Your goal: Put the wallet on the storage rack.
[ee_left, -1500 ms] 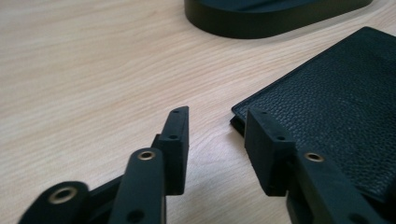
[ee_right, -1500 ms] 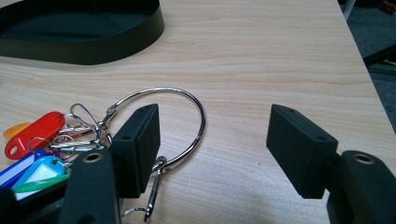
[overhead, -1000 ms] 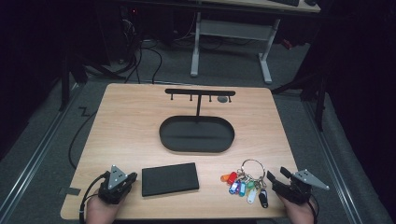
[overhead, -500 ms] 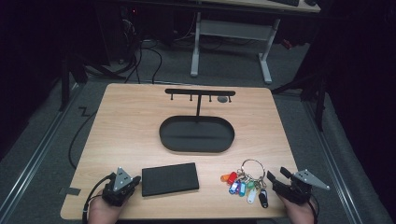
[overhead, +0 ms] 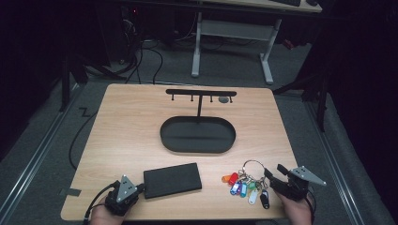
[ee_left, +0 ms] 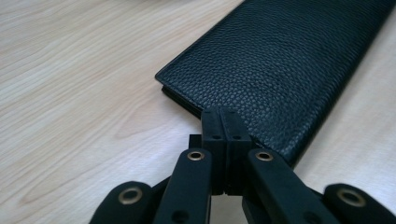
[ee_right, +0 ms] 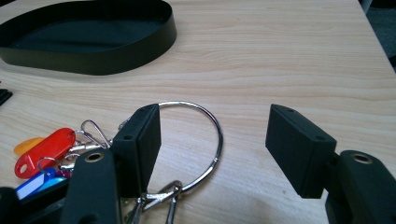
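1. The left tool point(overhead: 139, 188) is sitting at the near left corner of the bench point(overhead: 126, 136), held in a hand point(overhead: 105, 216) that is coming in from the bottom edge. Its jaws are pressed together with nothing between them, as the left gripper view is showing.
2. The tips of that tool are resting at the near left corner of the black wallet point(overhead: 172, 179), touching its edge or just beside it; the left gripper view is not settling which. The wallet point(ee_left: 285, 65) is lying flat on the wood, grained leather face up, stretching away from the tool.
3. Behind the wallet, in the middle of the bench, a black oval tray point(overhead: 197, 134) is standing, with a thin post rising from its far side to a crossbar with small hooks point(overhead: 201, 93).
4. Right of the wallet, a bunch of coloured key tags point(overhead: 244, 185) is lying near the front edge, all hanging from one large metal ring point(overhead: 254, 166).
5. The right tool point(overhead: 274, 175) is sitting just right of the bunch, its jaws standing apart. In the right gripper view one jaw is lying over the ring point(ee_right: 205, 119) while the other is well clear on bare wood; nothing is being gripped.
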The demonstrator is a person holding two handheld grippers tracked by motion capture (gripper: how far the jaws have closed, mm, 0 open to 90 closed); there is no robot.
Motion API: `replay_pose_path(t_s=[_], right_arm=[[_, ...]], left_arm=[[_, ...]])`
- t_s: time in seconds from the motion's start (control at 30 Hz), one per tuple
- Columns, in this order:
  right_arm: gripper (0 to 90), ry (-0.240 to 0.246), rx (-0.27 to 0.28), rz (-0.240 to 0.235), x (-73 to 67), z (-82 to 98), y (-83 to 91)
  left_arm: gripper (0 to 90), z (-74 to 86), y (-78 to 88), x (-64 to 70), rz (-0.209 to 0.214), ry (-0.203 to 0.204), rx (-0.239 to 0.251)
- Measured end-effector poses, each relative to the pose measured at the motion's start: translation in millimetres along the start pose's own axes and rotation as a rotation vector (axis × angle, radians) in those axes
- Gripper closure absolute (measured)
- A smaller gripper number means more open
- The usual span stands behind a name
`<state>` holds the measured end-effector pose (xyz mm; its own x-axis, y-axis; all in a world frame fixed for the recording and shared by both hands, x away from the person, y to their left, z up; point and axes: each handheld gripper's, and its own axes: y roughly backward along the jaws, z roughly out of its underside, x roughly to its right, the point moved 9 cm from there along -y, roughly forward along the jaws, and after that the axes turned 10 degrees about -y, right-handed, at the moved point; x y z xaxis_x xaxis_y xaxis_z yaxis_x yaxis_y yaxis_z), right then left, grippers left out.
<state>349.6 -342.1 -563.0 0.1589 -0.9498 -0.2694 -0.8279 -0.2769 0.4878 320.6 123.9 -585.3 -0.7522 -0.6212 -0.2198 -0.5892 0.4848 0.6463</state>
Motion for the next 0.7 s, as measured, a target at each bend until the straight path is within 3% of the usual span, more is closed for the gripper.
replay_pose_path(t_s=[0.17,0.2,0.23,0.4,0.63,0.7], right_arm=[[36.1,0.002,-0.003,-0.015,-4.6,-2.4,-6.7],[36.1,0.004,-0.005,-0.019,-5.9,-2.9,-8.5],[36.1,0.004,-0.005,-0.019,-5.9,-2.9,-8.5],[36.0,0.004,-0.01,-0.024,-8.3,-3.1,-10.8],[36.1,-0.004,-0.002,-0.018,-4.8,-3.0,-7.7],[36.1,-0.003,-0.001,-0.015,-3.4,-2.5,-6.4]], left_arm=[[90.0,-8.0,0.3,22.6,0.036,-0.056,0.011],[89.7,-12.7,-0.2,34.2,0.06,-0.082,0.019],[89.2,-12.7,-0.2,34.2,0.06,-0.082,0.019],[86.4,-25.5,0.7,60.3,0.122,-0.138,0.052],[82.2,-39.6,11.6,66.8,0.128,-0.141,0.122],[75.3,-41.6,11.7,65.8,0.121,-0.141,0.134]])
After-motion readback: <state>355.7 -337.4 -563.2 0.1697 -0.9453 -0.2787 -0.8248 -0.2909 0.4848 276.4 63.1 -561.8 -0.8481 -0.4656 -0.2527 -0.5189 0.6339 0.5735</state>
